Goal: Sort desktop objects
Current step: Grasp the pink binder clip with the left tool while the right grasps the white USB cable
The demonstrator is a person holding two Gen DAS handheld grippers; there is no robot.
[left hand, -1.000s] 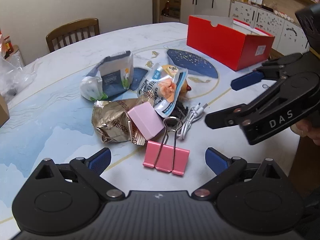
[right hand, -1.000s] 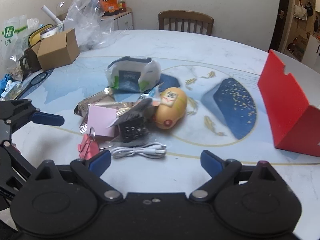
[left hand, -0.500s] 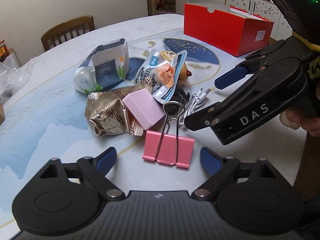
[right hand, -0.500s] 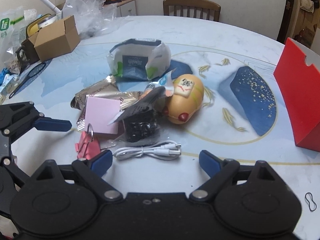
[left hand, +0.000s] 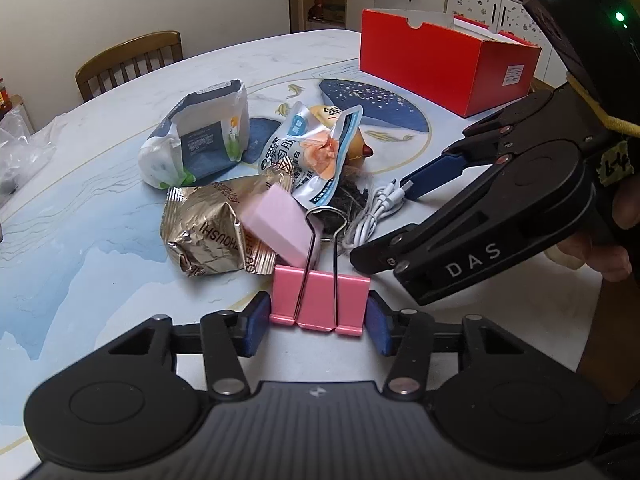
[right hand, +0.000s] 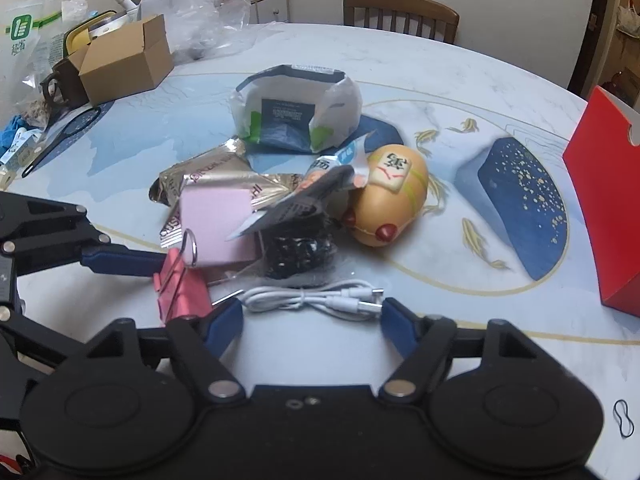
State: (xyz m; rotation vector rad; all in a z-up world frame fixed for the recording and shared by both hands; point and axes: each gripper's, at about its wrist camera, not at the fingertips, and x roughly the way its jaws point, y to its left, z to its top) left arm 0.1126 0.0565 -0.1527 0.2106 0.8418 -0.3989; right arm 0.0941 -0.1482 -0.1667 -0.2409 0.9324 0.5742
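Observation:
A pile of objects lies mid-table. My left gripper (left hand: 318, 322) is shut on a pink binder clip (left hand: 319, 300), both pads against its sides; the clip also shows in the right wrist view (right hand: 182, 290). Behind it lie a pink sticky-note block (left hand: 278, 226), a gold snack wrapper (left hand: 208, 232), a white-blue torn pouch (left hand: 316, 156), a white-navy bag (left hand: 200, 136) and a yellow egg-shaped toy (right hand: 390, 194). My right gripper (right hand: 312, 320) is open, its fingers on either side of a white USB cable (right hand: 316, 300). A black mesh object (right hand: 296, 250) sits behind the cable.
A red open box (left hand: 448, 56) stands at the far right of the table. A cardboard box (right hand: 124, 60), a brown mug (right hand: 60, 84) and plastic bags crowd the far left. A wooden chair (right hand: 400, 16) stands behind the table. A black rubber band (right hand: 624, 424) lies near the front edge.
My left gripper moved forward and closed on the pink binder clip. My right gripper moved forward and down so the white cable now lies between its open fingers.

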